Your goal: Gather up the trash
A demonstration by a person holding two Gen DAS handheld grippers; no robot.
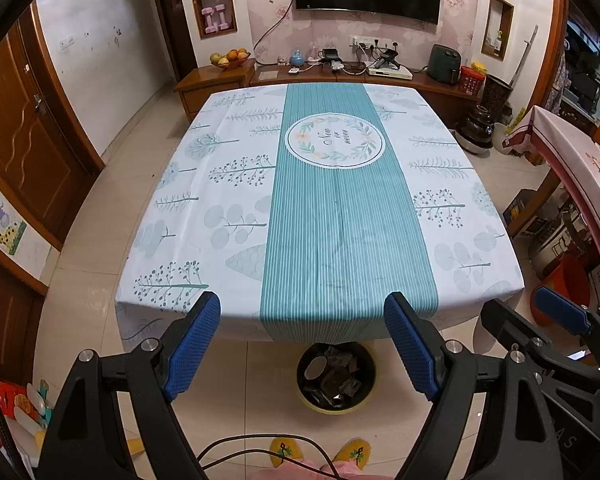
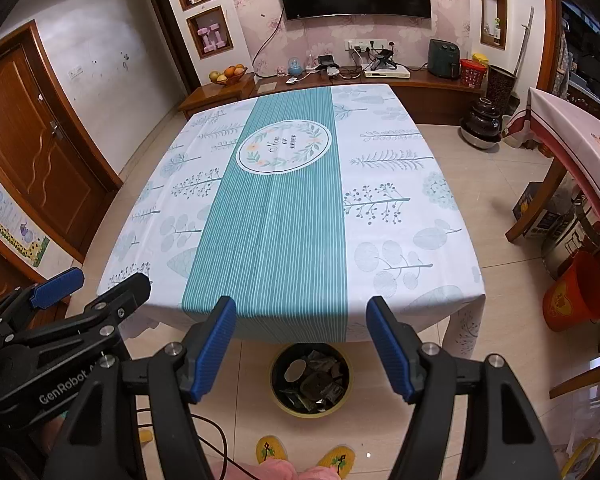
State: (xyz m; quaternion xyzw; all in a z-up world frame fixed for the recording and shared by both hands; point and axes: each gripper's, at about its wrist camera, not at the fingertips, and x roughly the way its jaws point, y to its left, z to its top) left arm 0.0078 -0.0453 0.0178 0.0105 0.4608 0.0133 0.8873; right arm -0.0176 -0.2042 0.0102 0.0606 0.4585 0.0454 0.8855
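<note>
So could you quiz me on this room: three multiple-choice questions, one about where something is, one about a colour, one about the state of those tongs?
1. Where does the trash bin stand?
A. On the tablecloth
B. On the floor at the table's near edge
C. Beside the television

2. What colour is the striped band down the middle of the tablecloth?
A. Teal
B. Red
C. Yellow

3. How are the left tongs and right tongs set?
A. Both shut on trash
B. One open, one shut
C. Both open, holding nothing

Answers:
1. B: both views show the bin on the tiles just under the cloth's near hem, with scraps inside.
2. A: the centre band is teal with thin pale lines.
3. C: each pair's blue pads stand wide apart with nothing between them.
</note>
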